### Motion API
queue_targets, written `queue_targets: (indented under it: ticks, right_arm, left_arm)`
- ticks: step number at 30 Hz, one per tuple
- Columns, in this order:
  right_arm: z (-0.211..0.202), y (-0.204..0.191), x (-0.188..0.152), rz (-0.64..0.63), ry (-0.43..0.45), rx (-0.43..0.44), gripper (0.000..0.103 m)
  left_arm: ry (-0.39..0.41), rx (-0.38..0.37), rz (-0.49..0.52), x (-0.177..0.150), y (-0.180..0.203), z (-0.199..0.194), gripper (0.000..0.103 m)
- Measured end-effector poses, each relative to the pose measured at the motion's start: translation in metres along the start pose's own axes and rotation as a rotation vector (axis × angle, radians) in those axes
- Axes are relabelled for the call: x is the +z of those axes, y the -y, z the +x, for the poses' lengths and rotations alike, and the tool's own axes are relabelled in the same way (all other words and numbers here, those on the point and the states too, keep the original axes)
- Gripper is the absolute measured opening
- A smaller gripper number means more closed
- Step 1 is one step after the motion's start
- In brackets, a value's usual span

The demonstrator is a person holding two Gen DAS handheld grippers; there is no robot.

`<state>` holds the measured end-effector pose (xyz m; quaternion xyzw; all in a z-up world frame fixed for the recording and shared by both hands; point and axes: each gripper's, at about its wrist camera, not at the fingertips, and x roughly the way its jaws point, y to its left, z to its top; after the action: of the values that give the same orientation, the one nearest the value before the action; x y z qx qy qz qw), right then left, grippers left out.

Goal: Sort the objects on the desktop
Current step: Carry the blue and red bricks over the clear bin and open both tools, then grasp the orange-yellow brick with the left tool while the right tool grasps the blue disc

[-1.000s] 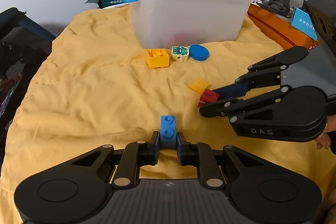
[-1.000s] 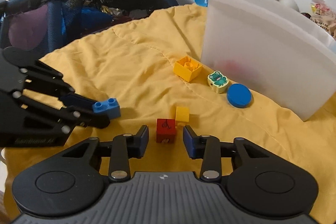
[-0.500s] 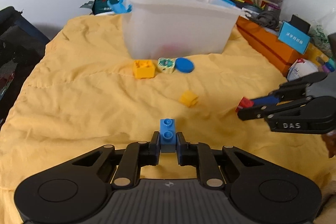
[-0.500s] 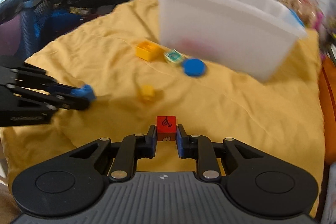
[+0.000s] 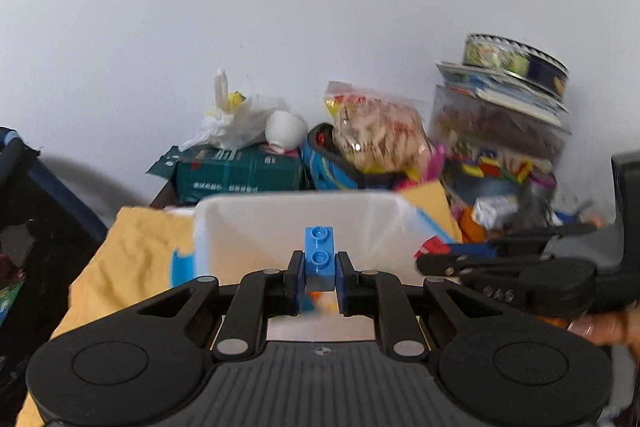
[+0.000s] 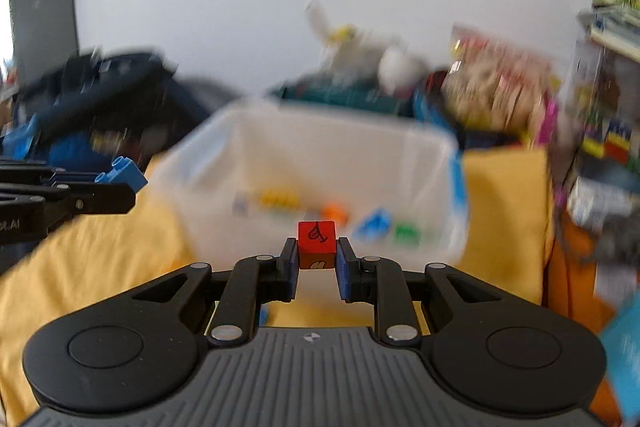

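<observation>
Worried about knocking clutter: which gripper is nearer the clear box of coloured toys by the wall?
Right. The right gripper, holding a red cube, is just in front and left of the clear box; the left gripper is further left, facing the white bin.

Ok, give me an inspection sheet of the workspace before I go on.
Surface: yellow cloth, wrinkled.
Job's things: blue two-stud brick and red cube, each clamped; white plastic bin open, with blurred bricks inside.
Clutter: green box, white plastic bag, snack bag, stacked boxes and tin behind the bin.
Grippers: left gripper shut on the brick; right gripper shut on the cube, both near the bin.
Cables: nothing seen.
Surroundings: white wall; dark mesh frame at left.
</observation>
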<state>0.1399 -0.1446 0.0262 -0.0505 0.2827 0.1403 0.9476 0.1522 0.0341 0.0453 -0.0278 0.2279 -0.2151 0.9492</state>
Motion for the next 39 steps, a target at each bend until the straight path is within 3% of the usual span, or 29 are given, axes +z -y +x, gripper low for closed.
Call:
queue_targets:
  ticks: [5,8,10,12,16,21,24,27,30,33,37,39]
  right_arm:
    - [0.042,0.021,0.031,0.028,-0.016,-0.030,0.022]
    - [0.064,0.031,0.025,0.042,-0.071,-0.045,0.024]
    - [0.073,0.033,0.019,0.056,-0.102,-0.053,0.032]
    - [0.068,0.030,0.015,0.050,-0.097,-0.039,0.032]
    - [0.036,0.022,0.014,0.008,-0.006,-0.008,0.032]
    - [0.004,0.009,-0.005,-0.030,0.039,0.066,0.035]
    - [0.000,-0.004,-0.030,-0.053,-0.021,0.113,0.036]
    - [0.005,-0.022,-0.057,-0.103,-0.082,0.112,0.036]
    - [0.014,-0.036,-0.073,-0.100,-0.142,0.091,0.036]
    - [0.018,-0.044,-0.081,-0.077,-0.173,0.077,0.038]
    - [0.016,-0.050,-0.086,-0.066,-0.186,0.028,0.041]
    - [0.017,-0.052,-0.086,-0.048,-0.185,0.009,0.042]
  left_arm:
    - [-0.020,0.086,-0.054,0.008,-0.003,0.049,0.019]
    - [-0.103,0.136,-0.066,-0.003,-0.011,0.070,0.034]
    - [-0.104,0.115,-0.070,-0.010,-0.017,0.059,0.040]
    - [-0.081,0.121,-0.065,-0.015,-0.020,0.037,0.048]
    - [-0.083,0.138,-0.063,-0.037,-0.026,-0.007,0.056]
    - [-0.233,0.180,-0.028,-0.092,-0.033,-0.025,0.058]
    - [-0.318,0.175,-0.016,-0.119,-0.036,-0.015,0.058]
    - [-0.340,0.160,0.009,-0.128,-0.037,0.001,0.058]
    - [-0.312,0.166,0.100,-0.129,-0.031,0.019,0.058]
    - [-0.314,0.184,0.264,-0.135,-0.019,0.040,0.056]
    - [-0.311,0.155,0.478,-0.145,-0.010,0.055,0.044]
    - [-0.307,0.120,0.523,-0.146,-0.011,0.058,0.040]
